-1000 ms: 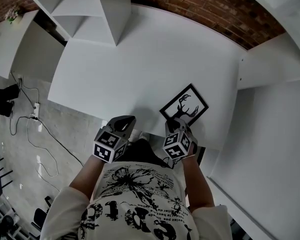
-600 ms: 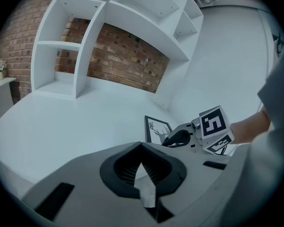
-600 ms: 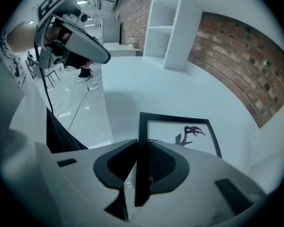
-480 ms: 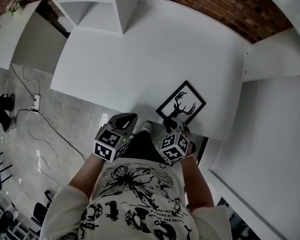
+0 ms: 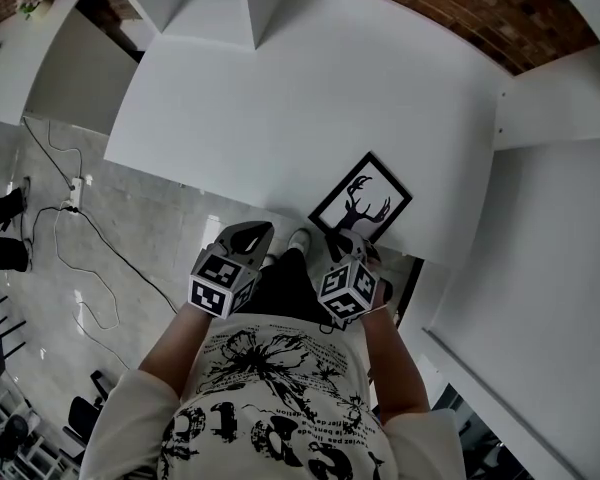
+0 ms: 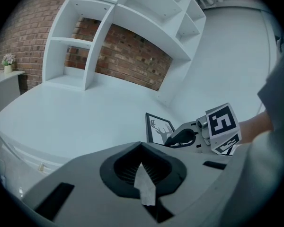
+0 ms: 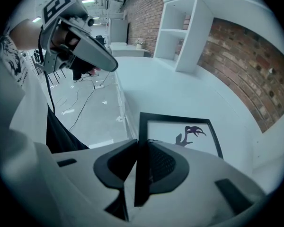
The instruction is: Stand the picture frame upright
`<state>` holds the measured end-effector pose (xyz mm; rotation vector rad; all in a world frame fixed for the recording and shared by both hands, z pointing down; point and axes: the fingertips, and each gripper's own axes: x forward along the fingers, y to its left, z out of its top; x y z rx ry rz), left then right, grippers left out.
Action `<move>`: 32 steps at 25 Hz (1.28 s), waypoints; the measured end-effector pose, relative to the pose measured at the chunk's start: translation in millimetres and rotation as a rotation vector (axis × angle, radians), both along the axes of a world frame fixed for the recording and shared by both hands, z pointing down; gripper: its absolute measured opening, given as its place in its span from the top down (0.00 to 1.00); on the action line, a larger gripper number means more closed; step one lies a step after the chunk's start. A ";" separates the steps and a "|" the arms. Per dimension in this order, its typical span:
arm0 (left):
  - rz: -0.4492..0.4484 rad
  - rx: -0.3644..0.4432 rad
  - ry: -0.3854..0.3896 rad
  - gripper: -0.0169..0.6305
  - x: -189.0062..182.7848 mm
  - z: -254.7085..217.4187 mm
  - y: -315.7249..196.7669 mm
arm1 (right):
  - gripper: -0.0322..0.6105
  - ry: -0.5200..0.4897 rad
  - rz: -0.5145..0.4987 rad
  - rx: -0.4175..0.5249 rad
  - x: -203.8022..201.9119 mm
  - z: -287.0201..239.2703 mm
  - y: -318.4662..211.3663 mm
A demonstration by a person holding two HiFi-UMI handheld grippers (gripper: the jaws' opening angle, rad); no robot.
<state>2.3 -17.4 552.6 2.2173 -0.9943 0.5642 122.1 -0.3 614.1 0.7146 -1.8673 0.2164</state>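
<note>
At the near edge of the white table (image 5: 280, 98), toward its right end, the picture frame (image 5: 361, 200) lies flat, face up. Its long axis runs from the near edge away between 1 and 2 o'clock in the head view.

Right gripper (image 7: 141, 174): nearer by far. Its own view shows the frame's black border running straight between the pads, with the jaws narrowed onto that strip at the near corner. I read this as a grip on the border. The rest of the frame extends from the jaws toward 12 o'clock in that view.

Left gripper (image 6: 142, 174): at 9 o'clock of the right one, off the table edge and apart from the frame, with the jaws fully together and nothing held.

Materials: the frame is a thin, rigid rectangle with a narrow black moulding, a white ground and a black stag-head silhouette. No stand is visible from this side. The tabletop is smooth, matte and bare. I judge that the frame's lower edge could slide on it when the frame is tipped up.
</note>
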 end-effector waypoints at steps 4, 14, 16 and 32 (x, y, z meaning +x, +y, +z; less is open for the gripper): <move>0.007 -0.019 0.003 0.96 1.8 14.2 9.6 | 0.83 -0.005 -0.023 0.001 -5.3 0.4 10.0; -0.047 -0.095 0.104 0.96 0.4 40.0 21.5 | 0.83 0.001 -0.120 0.006 -26.7 -0.6 41.5; -0.051 -0.113 0.124 0.96 -0.1 45.4 22.4 | 0.83 0.004 -0.137 0.012 -31.2 -0.6 46.6; -0.012 -0.401 0.528 0.59 36.8 71.0 11.2 | 0.83 0.044 -0.370 0.078 -44.9 -1.2 73.2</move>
